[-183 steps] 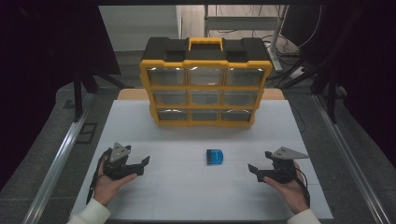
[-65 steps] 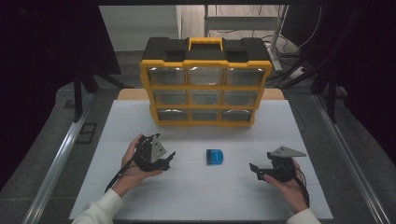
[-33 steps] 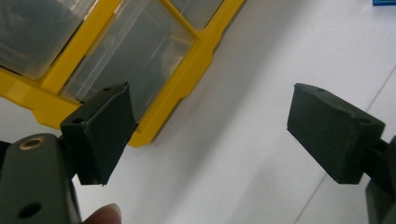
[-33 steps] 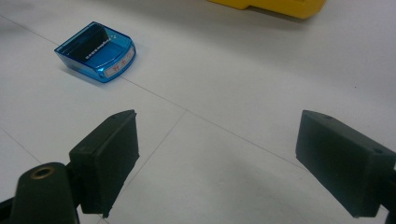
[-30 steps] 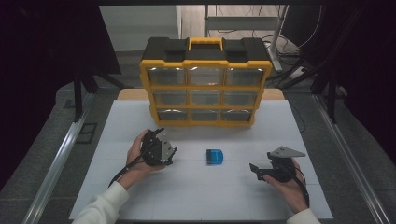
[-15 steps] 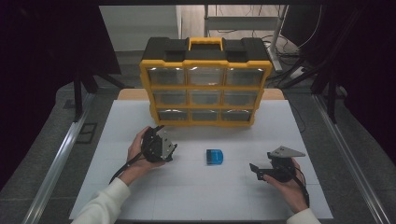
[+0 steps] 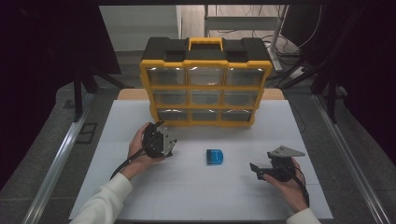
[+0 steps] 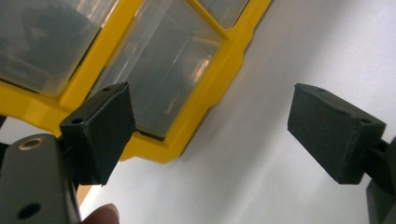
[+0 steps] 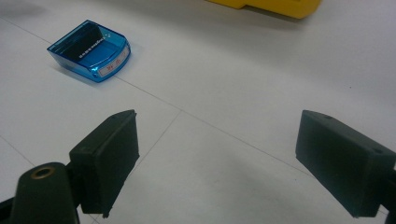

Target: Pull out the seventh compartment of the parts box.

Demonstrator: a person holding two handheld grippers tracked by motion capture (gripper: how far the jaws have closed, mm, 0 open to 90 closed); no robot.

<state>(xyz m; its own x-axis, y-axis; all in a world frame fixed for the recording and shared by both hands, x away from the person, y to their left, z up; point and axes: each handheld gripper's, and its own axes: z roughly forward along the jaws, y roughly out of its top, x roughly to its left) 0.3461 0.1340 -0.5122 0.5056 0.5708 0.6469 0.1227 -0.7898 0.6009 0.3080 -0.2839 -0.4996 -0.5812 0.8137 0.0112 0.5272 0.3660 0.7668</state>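
Lettering turns up in one place. The small blue box (image 9: pixel 89 50), lying at about 11 o'clock from my right gripper (image 9: pixel 219 163), carries a row of tiny white print along its dark inner edge and a small pale label with red marks on its front face. Both are too small and blurred for me to read. No other text, numbers or brands legible.

From up high I can't make out what sits inside the yellow-framed organiser box with clear plastic drawers (image 7: pixel 206 87); the fronts only glare back. In the left gripper view that box runs off the top edge and its drawer contents blur. The label on the small blue translucent plastic case (image 9: pixel 90 50) is too small to read.
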